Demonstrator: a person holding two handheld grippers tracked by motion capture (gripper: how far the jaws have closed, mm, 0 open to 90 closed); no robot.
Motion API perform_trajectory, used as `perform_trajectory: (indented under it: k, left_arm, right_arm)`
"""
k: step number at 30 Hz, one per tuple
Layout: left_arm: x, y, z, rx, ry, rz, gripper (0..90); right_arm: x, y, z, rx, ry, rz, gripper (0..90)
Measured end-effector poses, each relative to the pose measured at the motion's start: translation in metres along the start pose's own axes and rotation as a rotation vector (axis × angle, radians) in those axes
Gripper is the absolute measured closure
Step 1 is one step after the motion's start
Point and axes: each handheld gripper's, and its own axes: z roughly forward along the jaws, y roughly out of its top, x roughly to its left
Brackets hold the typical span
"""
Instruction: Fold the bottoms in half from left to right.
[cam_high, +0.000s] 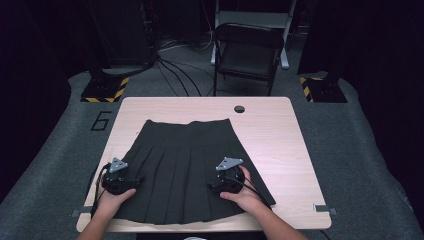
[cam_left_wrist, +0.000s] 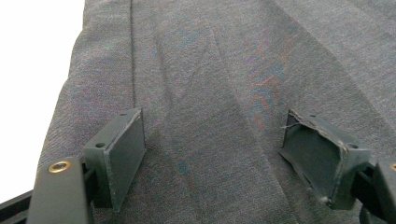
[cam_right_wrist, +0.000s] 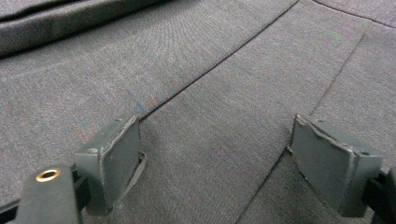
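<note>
Dark pleated skirt (cam_high: 185, 170), flat on desk (cam_high: 280, 140). Left gripper (cam_left_wrist: 212, 154) at 8 o'clock, right gripper (cam_right_wrist: 215, 163) at 4 o'clock: fingers spread, pinching nothing.

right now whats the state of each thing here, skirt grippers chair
skirt: spread flat on the table, pleats lying smooth
left gripper: open, over the skirt's left edge
right gripper: open, over the skirt's right side
folding chair: unfolded, unoccupied
</note>
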Motion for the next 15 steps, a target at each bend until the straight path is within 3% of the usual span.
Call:
perform_trajectory:
  k: [15]
  left_arm:
    - [0.0000,-0.0002,0.0010,-0.012,0.006,-0.007,21.5]
  right_arm:
    - [0.0002,0.0002,0.0003,0.003,-0.001,0.003,15.9]
